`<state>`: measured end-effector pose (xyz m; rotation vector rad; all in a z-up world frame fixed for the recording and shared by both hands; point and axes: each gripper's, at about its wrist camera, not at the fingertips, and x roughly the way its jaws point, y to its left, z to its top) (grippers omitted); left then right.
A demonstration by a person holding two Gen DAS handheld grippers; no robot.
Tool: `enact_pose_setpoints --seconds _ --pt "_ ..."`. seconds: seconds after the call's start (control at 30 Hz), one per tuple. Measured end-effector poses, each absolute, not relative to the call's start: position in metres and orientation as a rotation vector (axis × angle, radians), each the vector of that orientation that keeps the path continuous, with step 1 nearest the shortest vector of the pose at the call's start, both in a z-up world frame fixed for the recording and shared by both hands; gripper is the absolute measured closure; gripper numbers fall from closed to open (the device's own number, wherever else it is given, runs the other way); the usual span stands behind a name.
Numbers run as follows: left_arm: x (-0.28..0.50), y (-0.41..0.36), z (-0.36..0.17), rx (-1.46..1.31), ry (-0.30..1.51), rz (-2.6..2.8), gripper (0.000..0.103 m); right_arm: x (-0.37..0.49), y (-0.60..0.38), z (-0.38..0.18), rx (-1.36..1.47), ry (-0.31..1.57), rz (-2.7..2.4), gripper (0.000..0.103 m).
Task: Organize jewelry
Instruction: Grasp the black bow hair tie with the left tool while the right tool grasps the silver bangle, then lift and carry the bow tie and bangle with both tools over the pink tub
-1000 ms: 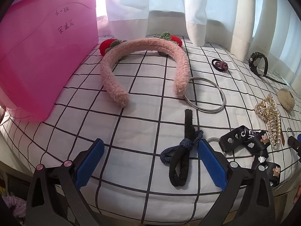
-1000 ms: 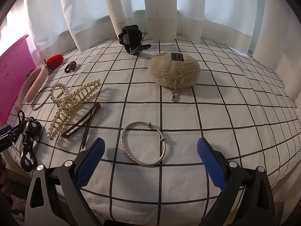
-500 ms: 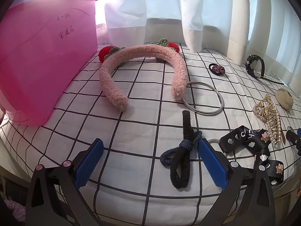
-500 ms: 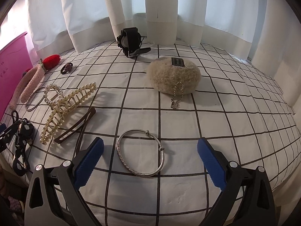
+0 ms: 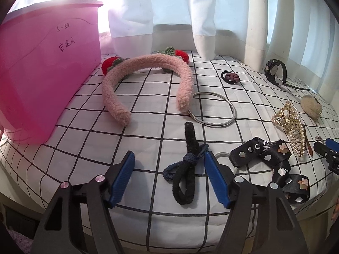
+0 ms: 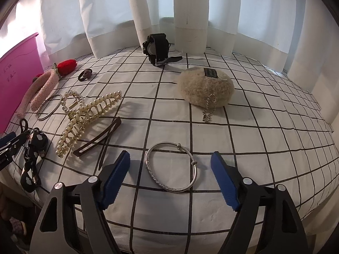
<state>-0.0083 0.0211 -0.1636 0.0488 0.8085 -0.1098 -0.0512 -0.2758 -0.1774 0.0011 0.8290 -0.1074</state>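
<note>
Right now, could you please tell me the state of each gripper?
Left gripper: open, holding nothing, black hair tie between its fingers.
Right gripper: open, holding nothing, silver bangle between its fingers.

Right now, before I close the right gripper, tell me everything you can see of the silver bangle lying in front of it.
The silver bangle is a thin metal ring, shiny, with a textured or engraved stretch along its left and near side and two small sliding beads on the far and right side. It lies flat on the checked cloth, unbroken, touching nothing else. It sits between the open blue fingers of the right gripper, which do not touch it. The brown hair clip lies apart to its left.
</note>
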Motion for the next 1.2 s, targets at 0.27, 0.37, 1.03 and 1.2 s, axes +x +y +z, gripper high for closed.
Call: enact_pose_setpoints --seconds 0.27,0.37,1.03,1.2 --pt "-0.011 0.007 -0.161 0.078 0.809 -0.145 0.090 -0.054 -0.269 -0.174 -0.008 0.818 -0.080 0.056" --pt "-0.011 0.009 -0.160 0.052 0.816 -0.135 0.090 -0.054 -0.269 -0.174 0.001 0.817 -0.075 0.056" --pt "-0.016 0.011 -0.131 0.033 0.778 -0.104 0.090 -0.056 -0.266 -0.145 0.020 0.784 -0.029 0.056" --pt "-0.020 0.010 -0.104 0.026 0.762 -0.096 0.090 -0.052 -0.260 -0.116 0.011 0.769 0.007 0.056"
